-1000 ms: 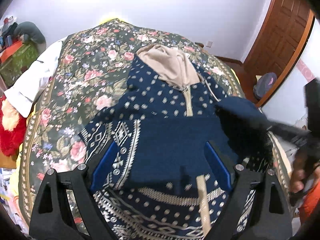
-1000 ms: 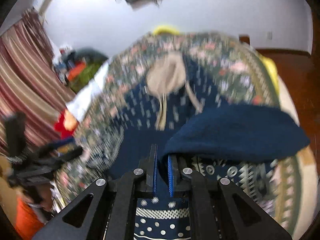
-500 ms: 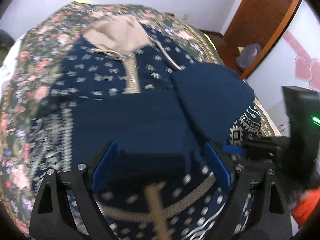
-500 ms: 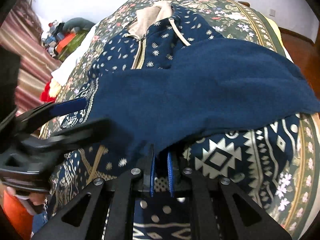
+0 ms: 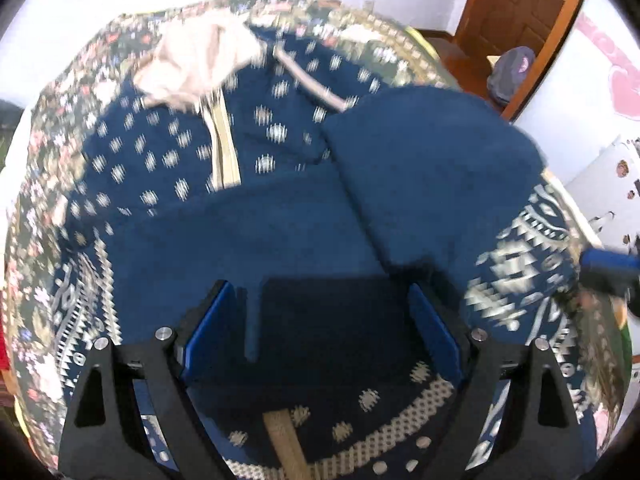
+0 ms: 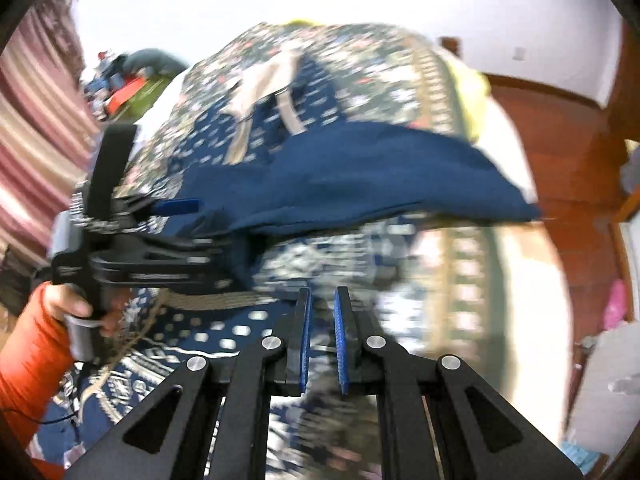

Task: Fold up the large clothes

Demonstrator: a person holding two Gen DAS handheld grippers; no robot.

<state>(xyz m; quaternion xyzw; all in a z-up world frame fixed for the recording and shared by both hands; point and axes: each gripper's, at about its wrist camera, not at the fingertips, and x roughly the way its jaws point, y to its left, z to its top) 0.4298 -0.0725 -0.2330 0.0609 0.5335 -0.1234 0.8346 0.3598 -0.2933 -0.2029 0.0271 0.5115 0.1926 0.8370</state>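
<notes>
- Since half a second ago the right gripper [image 6: 322,334] has let go of the plain navy fold and drawn back toward the bed's edge; its blue fingers [image 6: 305,340] now stand slightly parted with only a narrow gap between them and nothing pinched there.
- Navy patterned hooded jacket [image 5: 256,152] lies spread on the floral bedspread [image 5: 48,148], its beige hood [image 5: 196,60] at about 11 o'clock in the left wrist view, the beige zipper [image 5: 224,152] running down from it.
- Both sides have been folded in, showing plain navy inner cloth: the right panel [image 5: 432,176] lies at 2 o'clock, the left panel [image 5: 248,232] at center, their edges meeting along a slanting seam.
- Left gripper [image 5: 320,328] has its fingers [image 5: 208,328] spread wide, hovering over the jacket's lower part; dark navy cloth and the dotted hem band [image 5: 404,424] lie between them, and whether they touch the fabric cannot be told.
- From the right wrist view, the left gripper [image 6: 192,224] reaches in from 9 o'clock, held by a hand [image 6: 76,304] in an orange sleeve [image 6: 28,360], its fingertips at the edge of the folded navy panel [image 6: 360,172].
- That panel lies ahead of the right fingers, at 12 o'clock, apart from them.
- Wooden door [image 5: 520,12] stands at 1 o'clock; striped curtain [image 6: 32,128] hangs at 9 o'clock in the right view.
</notes>
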